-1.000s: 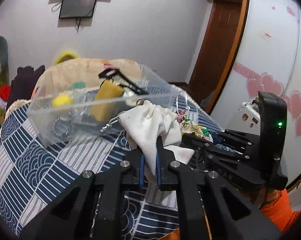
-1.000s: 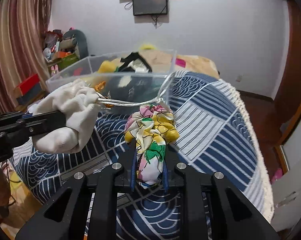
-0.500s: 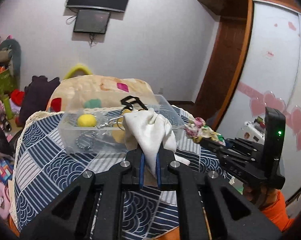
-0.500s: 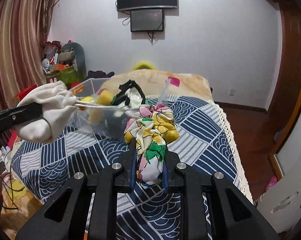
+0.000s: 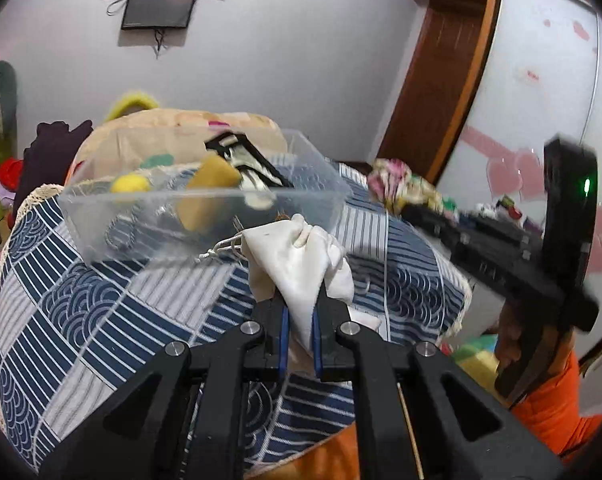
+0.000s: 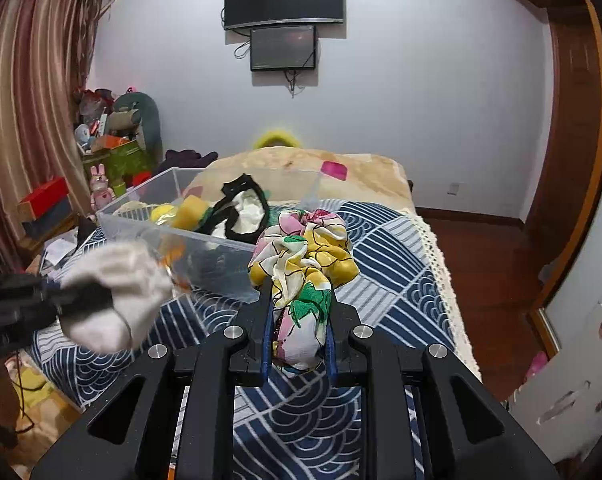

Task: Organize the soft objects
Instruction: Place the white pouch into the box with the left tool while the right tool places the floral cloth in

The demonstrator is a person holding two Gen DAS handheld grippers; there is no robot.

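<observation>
My left gripper (image 5: 300, 312) is shut on a white drawstring pouch (image 5: 297, 258) and holds it above the blue patterned bedspread (image 5: 101, 292), just in front of a clear plastic bin (image 5: 205, 216). My right gripper (image 6: 297, 320) is shut on a floral cloth bundle (image 6: 303, 256), held above the bed beside the bin's (image 6: 205, 248) near right corner. The bin holds a yellow ball (image 6: 162, 213), a yellow sponge (image 6: 190, 212) and a black-and-white cloth (image 6: 243, 208). The pouch (image 6: 113, 280) also shows at the left of the right wrist view.
A beige blanket (image 6: 301, 168) lies behind the bin. Clutter and toys (image 6: 109, 136) stand left of the bed by a curtain. A wardrobe with heart stickers (image 5: 541, 100) is on the right. The bed's lace edge (image 6: 441, 248) borders a wooden floor.
Both grippers have lowered back toward the bed and bin. The pouch now hangs in front of the bin's near wall; the floral bundle sits closer to the bin's corner.
</observation>
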